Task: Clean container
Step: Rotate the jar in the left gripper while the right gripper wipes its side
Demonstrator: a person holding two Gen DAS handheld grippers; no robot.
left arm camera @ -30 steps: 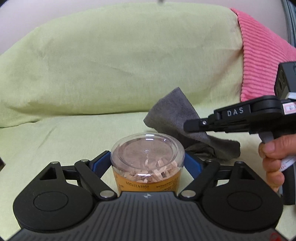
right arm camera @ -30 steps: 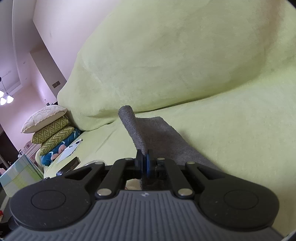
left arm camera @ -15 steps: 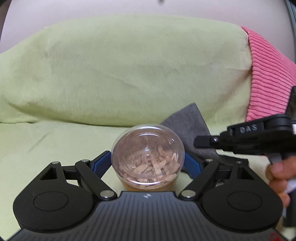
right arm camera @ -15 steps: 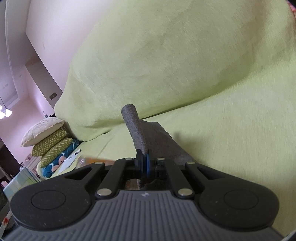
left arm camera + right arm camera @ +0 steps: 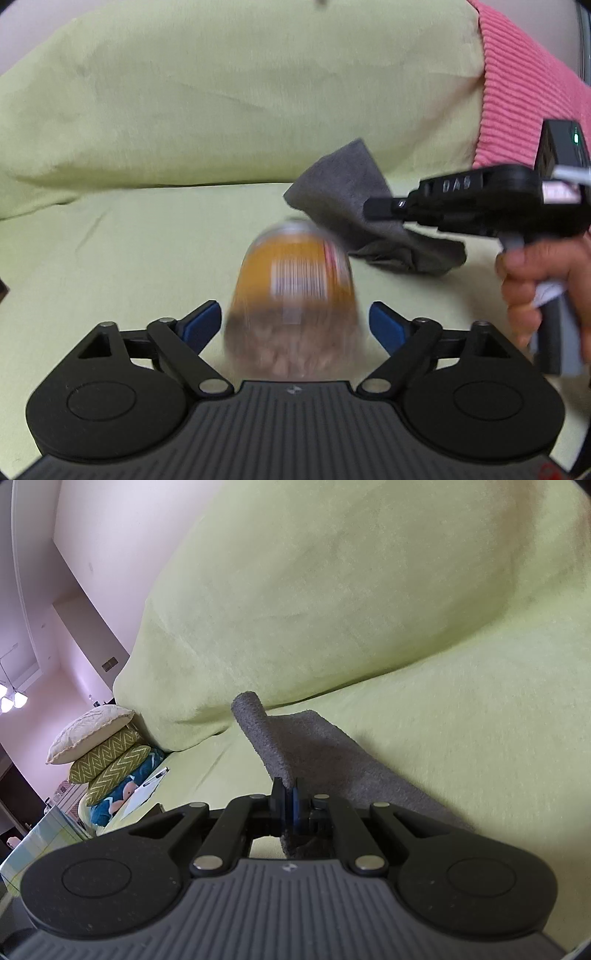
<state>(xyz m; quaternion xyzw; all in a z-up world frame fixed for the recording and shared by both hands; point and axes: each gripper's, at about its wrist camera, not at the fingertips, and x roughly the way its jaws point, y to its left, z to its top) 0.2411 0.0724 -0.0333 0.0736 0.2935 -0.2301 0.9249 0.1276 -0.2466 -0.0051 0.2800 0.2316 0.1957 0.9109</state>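
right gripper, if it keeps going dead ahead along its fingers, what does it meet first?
Its own load: the right gripper is shut on the grey cloth, which sticks out ahead of the fingers. Past that, probably the green sofa cover at the seat-back crease, though fisheye depth is uncertain.

Open green seat (image 5: 122, 254) is left free to the left of the blurred container (image 5: 295, 291), while the right is blocked by the grey cloth (image 5: 354, 206) and right gripper (image 5: 373, 208)
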